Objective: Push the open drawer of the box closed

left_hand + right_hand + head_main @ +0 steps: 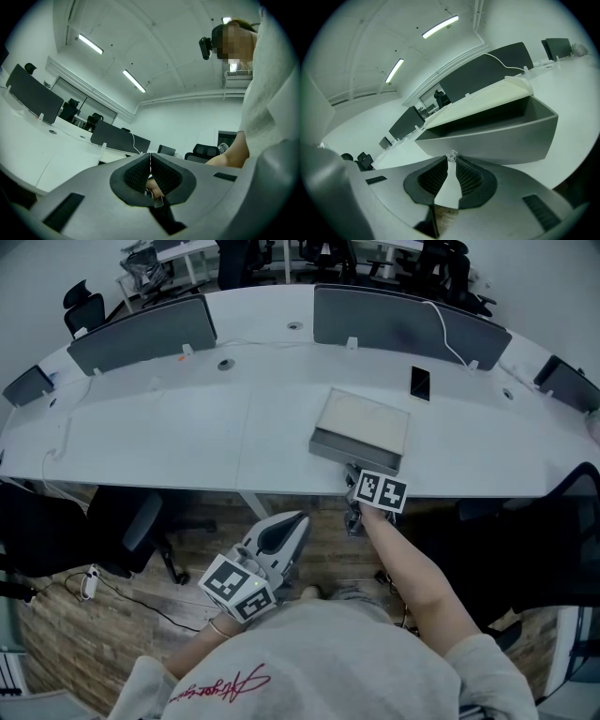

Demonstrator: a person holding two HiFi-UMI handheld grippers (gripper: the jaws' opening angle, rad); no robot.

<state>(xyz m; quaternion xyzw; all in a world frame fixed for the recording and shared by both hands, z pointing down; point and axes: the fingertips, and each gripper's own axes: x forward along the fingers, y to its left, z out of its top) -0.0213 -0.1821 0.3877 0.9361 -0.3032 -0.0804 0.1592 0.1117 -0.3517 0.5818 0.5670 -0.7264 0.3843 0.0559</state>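
A flat box (364, 420) with a pale lid lies near the front edge of the white table (187, 427). In the right gripper view its grey drawer (497, 136) stands pulled out under the lid (483, 104). My right gripper (354, 486) is at the drawer's front, and its tips (451, 160) are shut on the small clear knob (451, 156). My left gripper (286, 532) hangs below the table edge, close to the body, pointing level. Its jaws (150, 158) are shut with nothing between them.
A black phone (419, 382) lies behind the box. Grey divider panels (141, 332) (403, 324) stand along the table's back. A black office chair (122, 526) sits under the table's left side on a wooden floor (94, 634).
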